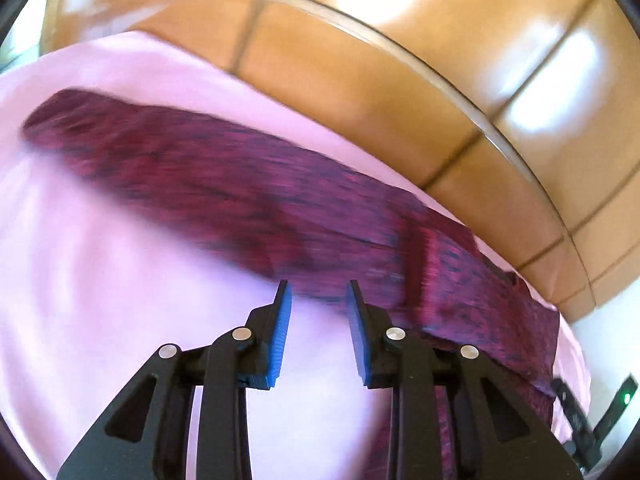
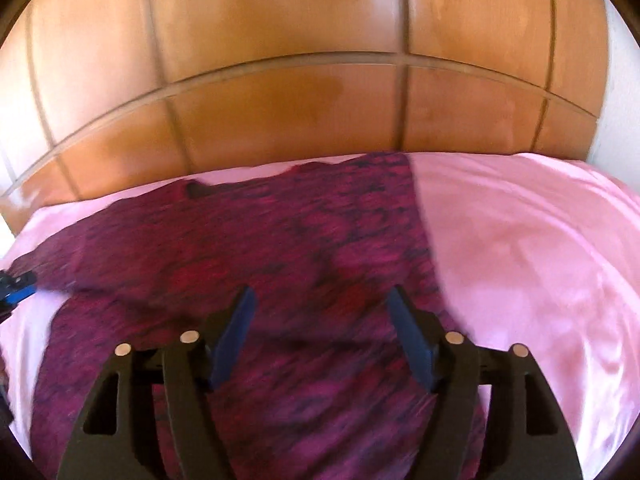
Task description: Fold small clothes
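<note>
A dark magenta knit garment [image 1: 248, 196] lies spread on a pink sheet [image 1: 100, 280]. In the left wrist view it runs as a long band from upper left to lower right. My left gripper [image 1: 318, 292] is open and empty, its tips at the garment's near edge. In the right wrist view the garment [image 2: 280, 248] fills the middle and left, with its right edge straight. My right gripper [image 2: 322, 300] is open and empty, just above the cloth. The left gripper's tip [image 2: 16, 284] shows at the garment's left corner. Both views are motion-blurred.
A glossy brown panelled wooden headboard [image 2: 300, 80] stands right behind the pink sheet [image 2: 520, 248]. In the left wrist view the headboard [image 1: 360, 60] curves along the top and right. A black device with a green light [image 1: 624, 398] sits at the far right edge.
</note>
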Demonstrator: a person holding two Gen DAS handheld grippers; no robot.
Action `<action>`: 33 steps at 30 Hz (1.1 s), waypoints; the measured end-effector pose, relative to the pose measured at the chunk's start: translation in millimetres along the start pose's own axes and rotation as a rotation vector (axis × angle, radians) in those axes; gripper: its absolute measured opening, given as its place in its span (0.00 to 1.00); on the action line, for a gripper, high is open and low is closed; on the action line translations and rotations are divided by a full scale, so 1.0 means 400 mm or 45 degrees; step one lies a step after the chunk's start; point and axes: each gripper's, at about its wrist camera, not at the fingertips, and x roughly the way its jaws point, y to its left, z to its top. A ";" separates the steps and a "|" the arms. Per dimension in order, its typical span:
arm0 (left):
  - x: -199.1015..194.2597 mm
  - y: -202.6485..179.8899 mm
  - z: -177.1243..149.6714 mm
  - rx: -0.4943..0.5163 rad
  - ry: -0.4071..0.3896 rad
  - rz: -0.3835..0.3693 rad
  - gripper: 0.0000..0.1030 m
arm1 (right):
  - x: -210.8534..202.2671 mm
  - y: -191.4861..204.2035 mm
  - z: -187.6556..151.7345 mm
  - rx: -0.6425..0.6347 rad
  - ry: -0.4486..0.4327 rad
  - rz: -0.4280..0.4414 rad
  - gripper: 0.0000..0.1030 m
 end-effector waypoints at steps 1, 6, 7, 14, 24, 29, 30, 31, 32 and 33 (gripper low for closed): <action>-0.014 0.036 0.005 -0.040 -0.005 0.012 0.26 | -0.009 0.018 -0.014 -0.016 0.004 0.023 0.74; -0.074 0.271 0.064 -0.357 -0.051 0.048 0.26 | -0.013 0.132 -0.094 -0.205 0.053 0.052 0.75; -0.082 0.298 0.075 -0.400 -0.064 0.042 0.26 | -0.006 0.147 -0.106 -0.225 0.070 0.052 0.75; -0.120 0.526 0.179 -0.731 -0.176 0.007 0.26 | 0.025 0.167 -0.128 -0.201 0.111 0.046 0.82; -0.060 0.559 0.257 -0.717 -0.182 0.095 0.11 | 0.038 0.162 -0.120 -0.194 0.123 0.030 0.84; -0.101 0.427 0.270 -0.497 -0.236 0.034 0.10 | 0.037 0.162 -0.126 -0.183 0.123 0.035 0.84; -0.117 0.373 0.263 -0.420 -0.246 -0.003 0.10 | 0.039 0.159 -0.123 -0.180 0.122 0.039 0.84; -0.128 0.329 0.254 -0.360 -0.252 -0.033 0.10 | 0.038 0.158 -0.123 -0.178 0.122 0.040 0.84; -0.136 0.280 0.243 -0.291 -0.255 -0.062 0.10 | 0.038 0.153 -0.122 -0.177 0.121 0.042 0.84; -0.145 0.208 0.220 -0.185 -0.257 -0.080 0.10 | 0.038 0.153 -0.122 -0.177 0.121 0.042 0.84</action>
